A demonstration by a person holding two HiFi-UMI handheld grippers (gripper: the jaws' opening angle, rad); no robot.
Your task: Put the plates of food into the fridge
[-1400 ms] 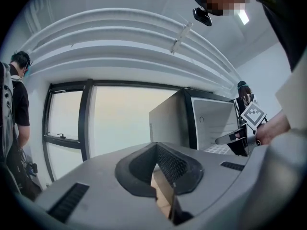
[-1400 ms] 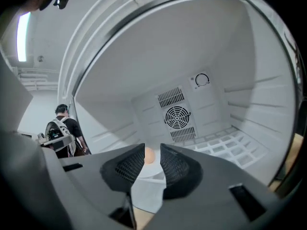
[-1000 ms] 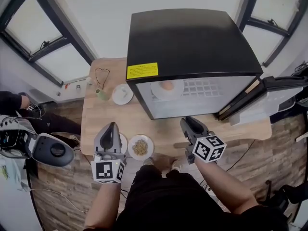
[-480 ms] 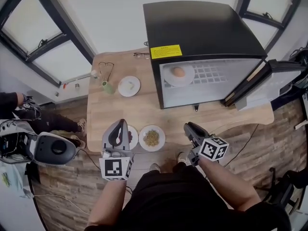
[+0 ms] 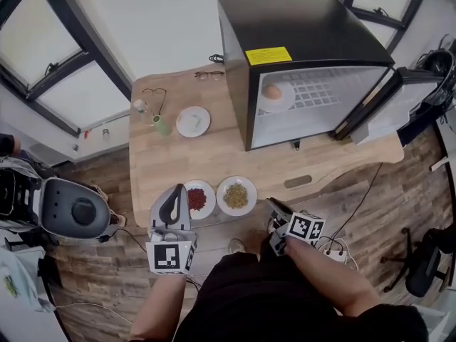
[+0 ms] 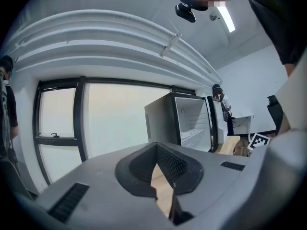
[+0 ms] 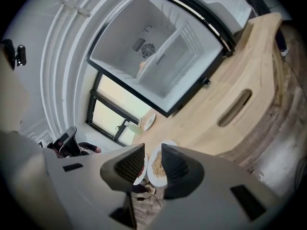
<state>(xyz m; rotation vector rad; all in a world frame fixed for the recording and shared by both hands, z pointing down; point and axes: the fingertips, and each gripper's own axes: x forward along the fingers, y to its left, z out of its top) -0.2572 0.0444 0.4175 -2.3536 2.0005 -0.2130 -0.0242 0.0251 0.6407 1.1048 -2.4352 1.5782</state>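
Two plates sit by the table's front edge: one with red food [image 5: 197,199], one with yellowish food [image 5: 236,195]. A white plate with a pale bit of food [image 5: 193,121] lies further back. In the open black fridge [image 5: 306,63] another plate with orange food [image 5: 274,95] rests on the wire shelf. My left gripper [image 5: 171,191] hovers just left of the red plate, jaws a little apart and empty; its own view shows the left gripper [image 6: 160,176] aimed level at the fridge [image 6: 187,123]. My right gripper [image 5: 273,205] is at the table's front edge, open and empty. Through the right gripper [image 7: 149,166], the yellowish plate [image 7: 156,166] shows.
The fridge door [image 5: 399,98] stands open to the right. Two pairs of glasses [image 5: 152,95], a green cup [image 5: 161,125] and a small bottle [image 5: 139,105] lie at the table's back left. A slot [image 5: 297,182] is cut in the tabletop. A grey machine [image 5: 75,209] stands left.
Both grippers have drawn back towards the table's front edge. The right one sank and rolled. The red-food plate has come into full view beside the left gripper.
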